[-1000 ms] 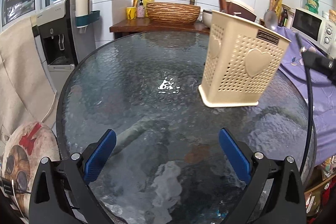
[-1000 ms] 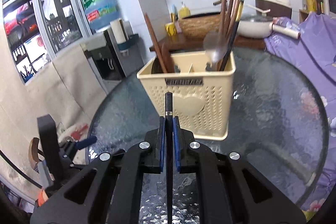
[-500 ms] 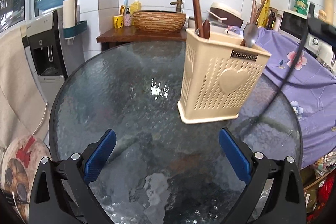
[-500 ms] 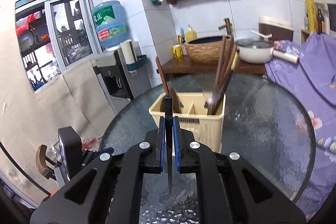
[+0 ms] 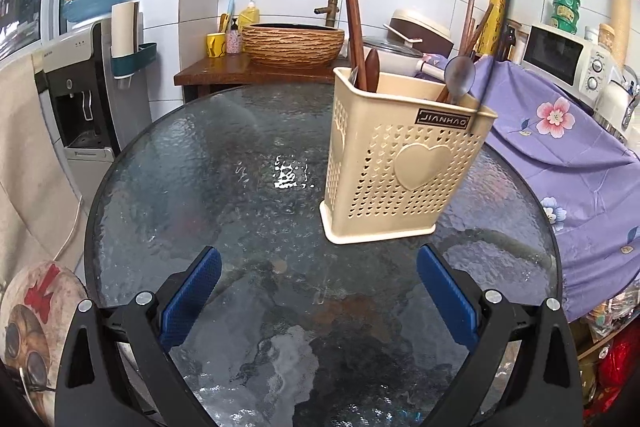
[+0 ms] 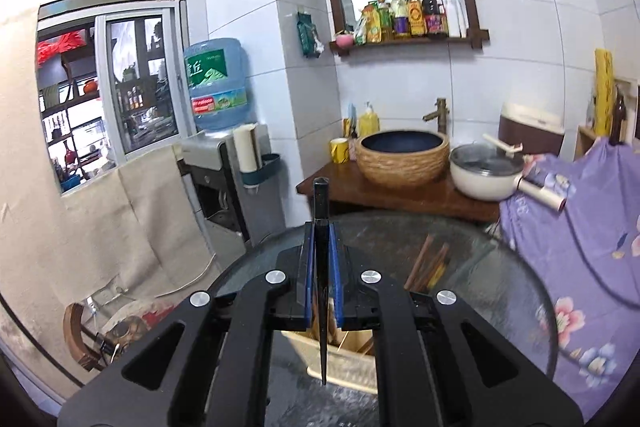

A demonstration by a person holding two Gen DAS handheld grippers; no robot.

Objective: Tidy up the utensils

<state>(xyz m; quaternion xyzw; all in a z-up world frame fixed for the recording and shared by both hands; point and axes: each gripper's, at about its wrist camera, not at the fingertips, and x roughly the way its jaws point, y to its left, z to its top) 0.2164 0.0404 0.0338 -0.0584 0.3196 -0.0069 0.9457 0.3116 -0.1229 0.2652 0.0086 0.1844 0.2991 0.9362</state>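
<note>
We are holding the right gripper (image 6: 321,247) closed on a thin black chopstick (image 6: 321,203). Its blue pads (image 6: 308,275) are pressing on both sides of the stick, which is standing upright between them; its blunt top is rising above the fingertips and its pointed end is hanging down below them. Directly under this gripper the cream utensil basket (image 6: 344,359) is standing on the round glass table (image 6: 500,291), and brown chopsticks (image 6: 428,263) are leaning out of it to the right.

We are keeping the left gripper (image 5: 318,287) wide open with nothing between its blue pads (image 5: 192,291). It is hanging over the near part of the table (image 5: 200,187), apart from the basket (image 5: 400,171), which is standing upright ahead and to the right. In the basket we are seeing dark wooden utensils (image 5: 356,35) in the left compartment and a metal spoon (image 5: 460,75) with more sticks on the right side. Behind the table a woven basin (image 5: 292,43) is sitting on a wooden counter (image 5: 208,71), and a purple floral cloth (image 5: 560,139) is lying to the right.
</note>
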